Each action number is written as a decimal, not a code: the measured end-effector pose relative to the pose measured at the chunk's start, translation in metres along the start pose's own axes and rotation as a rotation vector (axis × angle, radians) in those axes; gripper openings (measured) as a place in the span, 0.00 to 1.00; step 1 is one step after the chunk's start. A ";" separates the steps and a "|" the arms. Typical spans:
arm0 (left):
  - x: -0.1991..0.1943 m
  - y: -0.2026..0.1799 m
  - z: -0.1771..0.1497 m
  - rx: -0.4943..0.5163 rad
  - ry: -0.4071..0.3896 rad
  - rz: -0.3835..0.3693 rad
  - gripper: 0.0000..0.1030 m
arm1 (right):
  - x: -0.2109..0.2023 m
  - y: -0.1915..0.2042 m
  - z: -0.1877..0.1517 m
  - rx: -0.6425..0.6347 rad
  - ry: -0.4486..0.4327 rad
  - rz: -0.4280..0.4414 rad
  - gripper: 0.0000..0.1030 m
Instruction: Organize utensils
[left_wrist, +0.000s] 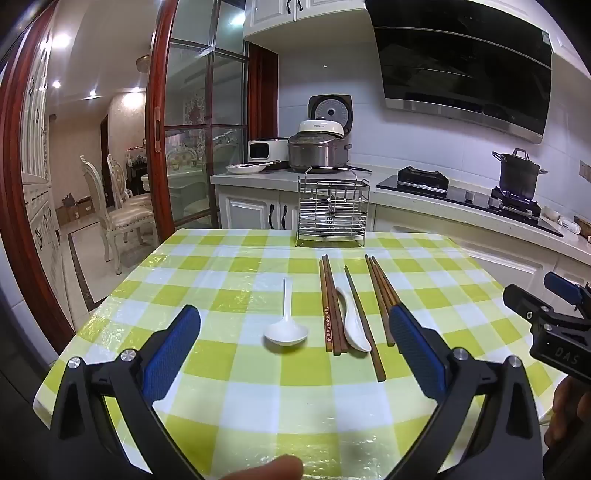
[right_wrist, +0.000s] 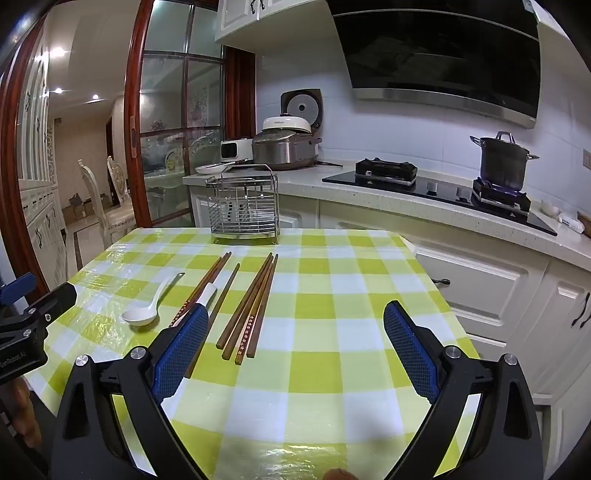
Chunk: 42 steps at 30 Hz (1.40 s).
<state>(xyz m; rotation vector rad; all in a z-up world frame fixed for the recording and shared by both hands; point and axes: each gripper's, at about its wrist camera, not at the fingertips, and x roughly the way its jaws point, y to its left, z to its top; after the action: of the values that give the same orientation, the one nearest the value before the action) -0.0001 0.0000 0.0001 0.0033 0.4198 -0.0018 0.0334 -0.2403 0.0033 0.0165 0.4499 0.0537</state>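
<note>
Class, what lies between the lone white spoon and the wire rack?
Only bare checked tablecloth separates the spoon from the rack, seen in the left wrist view.

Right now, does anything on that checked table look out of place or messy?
Yes. One white ceramic spoon lies wedged among the brown wooden chopsticks, with a single chopstick slanting across it. The wire metal utensil rack holds no utensils that I can see. Nothing looks spilled or broken.

In the right wrist view the right gripper's left finger pad (right_wrist: 181, 347) hides the second white spoon's (right_wrist: 207, 293) bowl.
</note>
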 end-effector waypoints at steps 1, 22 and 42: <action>0.000 0.000 0.000 -0.001 -0.001 -0.001 0.96 | 0.000 0.000 0.000 0.001 -0.001 0.000 0.87; 0.001 -0.002 0.001 -0.001 -0.003 0.000 0.96 | -0.001 -0.003 -0.002 -0.001 -0.003 -0.001 0.87; -0.003 -0.009 0.006 -0.002 -0.008 0.002 0.96 | -0.003 -0.001 0.003 0.000 -0.004 -0.002 0.87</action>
<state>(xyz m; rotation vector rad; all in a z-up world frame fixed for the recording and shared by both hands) -0.0006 -0.0092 0.0066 0.0019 0.4119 0.0007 0.0326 -0.2419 0.0073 0.0158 0.4458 0.0519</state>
